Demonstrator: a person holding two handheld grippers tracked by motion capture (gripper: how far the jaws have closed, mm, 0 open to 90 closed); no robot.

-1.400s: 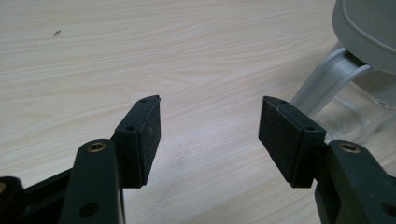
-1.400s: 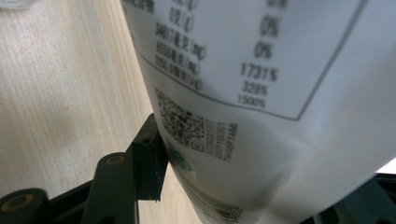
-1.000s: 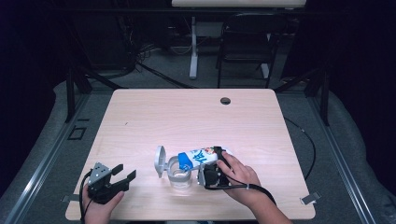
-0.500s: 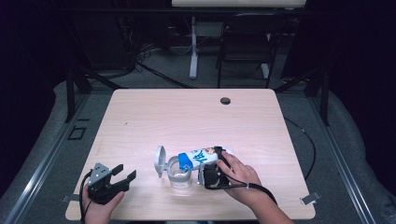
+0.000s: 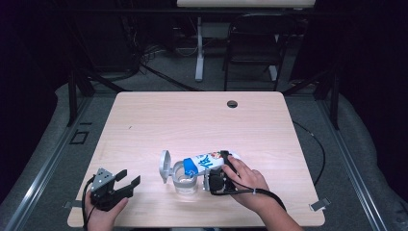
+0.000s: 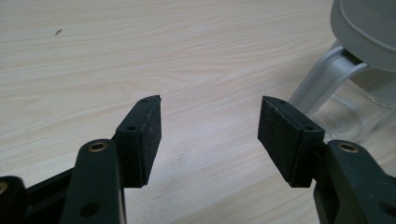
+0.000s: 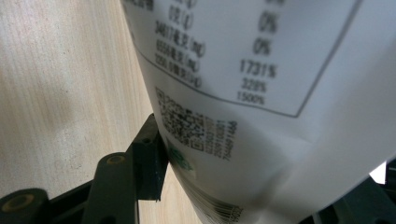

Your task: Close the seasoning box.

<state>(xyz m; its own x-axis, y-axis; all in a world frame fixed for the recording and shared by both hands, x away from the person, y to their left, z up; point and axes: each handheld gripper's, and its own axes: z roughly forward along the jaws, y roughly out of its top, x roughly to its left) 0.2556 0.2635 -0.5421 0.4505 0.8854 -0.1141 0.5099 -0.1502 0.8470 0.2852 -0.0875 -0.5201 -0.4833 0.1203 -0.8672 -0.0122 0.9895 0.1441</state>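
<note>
While the white carton (image 5: 211, 160) is kept tilted with its blue-capped end lowered over the mouth of the clear glass jug (image 5: 184, 179), it is gripped across its body by the right gripper (image 5: 215, 179), whose jaws stand wide because the carton is broad; in the right gripper view the printed side of the carton is seen pressed against one black pad (image 7: 150, 158). That hold seems chosen so that the spout can be aimed into the jug, and the work is judged to be a pour in progress, though no stream can be made out. Hinged upright on the far-left side of the jug, the grey lid (image 5: 165, 165) is swung clear of the opening so nothing blocks the carton. To the left of the jug, well apart from it, the left gripper (image 5: 126, 181) is rested near the table (image 5: 269, 125) edge with its jaws spread and nothing between them; in its own view the lid's grey arm and the jug's glass wall lie just beyond one pad, so it appears parked, ready to steady the jug if needed.
</note>
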